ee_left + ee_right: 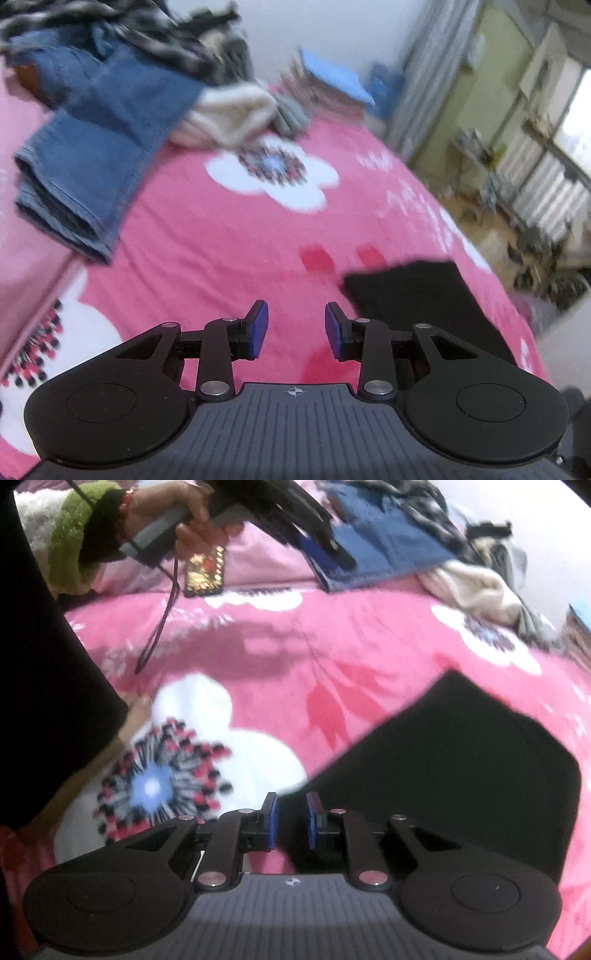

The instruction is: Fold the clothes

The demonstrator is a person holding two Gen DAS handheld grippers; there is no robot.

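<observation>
Left tool (294, 329) is held wide apart, empty, above the pink bed (229, 229). Right tool (291, 821), narrowly parted, is poised at the folded black garment's (461, 760) edge; contact cannot be told.

Two wrist views low over bedspread (229, 236)

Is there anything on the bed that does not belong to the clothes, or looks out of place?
Yes: a phone in a gold patterned case lies on the pink bedspread, beside the blue jeans. It is not laundry.
</observation>
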